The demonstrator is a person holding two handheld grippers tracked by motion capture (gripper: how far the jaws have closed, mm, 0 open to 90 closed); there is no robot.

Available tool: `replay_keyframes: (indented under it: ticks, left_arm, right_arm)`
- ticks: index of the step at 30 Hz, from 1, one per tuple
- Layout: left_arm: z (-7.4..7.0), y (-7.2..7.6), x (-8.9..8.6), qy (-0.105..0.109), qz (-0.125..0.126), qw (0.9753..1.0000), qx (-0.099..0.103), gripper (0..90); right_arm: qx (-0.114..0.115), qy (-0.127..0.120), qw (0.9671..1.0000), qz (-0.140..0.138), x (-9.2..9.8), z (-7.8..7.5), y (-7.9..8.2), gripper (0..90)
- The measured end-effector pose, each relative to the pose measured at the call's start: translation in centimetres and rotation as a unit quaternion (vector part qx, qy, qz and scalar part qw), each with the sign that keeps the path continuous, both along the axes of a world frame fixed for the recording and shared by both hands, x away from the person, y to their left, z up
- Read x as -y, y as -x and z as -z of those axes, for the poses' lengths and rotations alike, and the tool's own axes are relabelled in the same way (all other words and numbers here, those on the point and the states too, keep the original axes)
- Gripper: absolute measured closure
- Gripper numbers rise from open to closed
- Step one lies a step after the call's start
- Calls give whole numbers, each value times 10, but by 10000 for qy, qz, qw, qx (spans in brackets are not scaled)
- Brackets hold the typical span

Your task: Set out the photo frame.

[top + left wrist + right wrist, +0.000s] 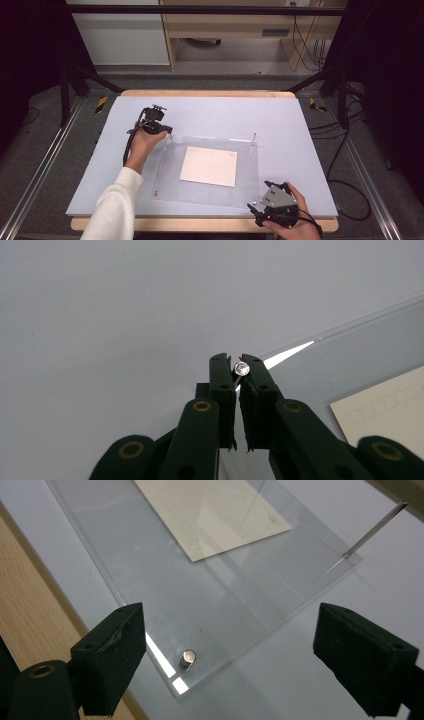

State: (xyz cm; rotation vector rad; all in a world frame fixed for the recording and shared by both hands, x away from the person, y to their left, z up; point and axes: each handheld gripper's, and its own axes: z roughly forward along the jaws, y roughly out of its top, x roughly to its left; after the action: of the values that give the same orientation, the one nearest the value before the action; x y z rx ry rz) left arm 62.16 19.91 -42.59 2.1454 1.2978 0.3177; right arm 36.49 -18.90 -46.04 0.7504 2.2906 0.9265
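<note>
Nearest the high camera, the right gripper (260, 212) is held by a hand (300, 210) at the near edge of the table (210, 107), just beside the near right corner of a clear plastic sheet (170, 172). Its jaws are seen in the right gripper view spread wide apart, with nothing between them. Between and beyond those jaws a small metal stud (187, 659) is seen standing upright on the corner of the sheet, close to the edge. A thin metal pin (375, 529) is seen rising, tilted, from the far corner of the sheet in that view; in the high view the same pin (253, 138) stands at the far right corner.

A cream sheet of paper (209, 166) lies flat within the outline of the plastic sheet, near its middle; whether it lies on top or beneath cannot be told with certainty.

The left gripper (167, 131) is held by a hand (145, 142) in a white sleeve (112, 210) at the far left corner of the plastic sheet. In the left gripper view its jaws are seen nearly closed, pinching a small round-headed silver pin (242, 369) at their tips. The pin's shaft is largely hidden between the jaws.

A wooden strip (150, 225) is seen along the near edge of the table.
</note>
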Motion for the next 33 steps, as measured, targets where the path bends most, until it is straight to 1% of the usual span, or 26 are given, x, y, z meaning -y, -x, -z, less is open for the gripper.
replay_keyframes:
  ticks: [2, 10, 14, 15, 19, 21, 23, 25, 27, 28, 30, 33]
  left_arm:
    - [0, 0, 0, -32, 28, 10000, 22, 843]
    - [1, 2, -1, 12, 29, 10000, 59, 842]
    - [1, 2, -1, -3, 35, 10000, 64, 842]
    - [1, 1, -1, 49, -9, 10000, 50, 841]
    - [1, 1, -1, 49, -8, 10000, 44, 840]
    - [2, 1, 0, 23, -5, 10000, 67, 841]
    - [2, 3, 1, -42, 1, 9999, 133, 843]
    - [2, 3, 1, -43, -9, 9999, 144, 843]
    - [3, 4, 1, -25, -16, 9998, 192, 842]
    - [3, 5, 1, -55, -11, 9997, 231, 842]
    - [3, 6, 2, -45, -31, 9997, 238, 841]
    - [4, 7, 2, -43, -39, 9995, 312, 840]
  right_arm:
    - [-26, 111, 9999, -26, -1, 2, 0, 144]
    - [-39, 28, 10000, -7, 0, 1, -1, 145]
    - [-98, 40, 9999, 22, 1, 3, -2, 146]
    - [-90, 70, 9999, 29, 1, 3, -3, 145]
    - [-100, 71, 9999, 64, 1, 3, -3, 146]
    - [-83, 58, 9999, 63, 1, 3, -3, 147]
    - [-92, 68, 9999, 86, 1, 3, -3, 149]
    - [-86, 67, 9999, 74, 1, 3, -3, 152]
    - [-102, 70, 9999, 75, 1, 3, -3, 153]
    - [-109, 71, 9999, 69, 1, 3, -3, 154]
    - [-110, 65, 9999, 53, 1, 4, -4, 155]
    - [-129, 51, 9999, 70, 1, 4, -4, 154]
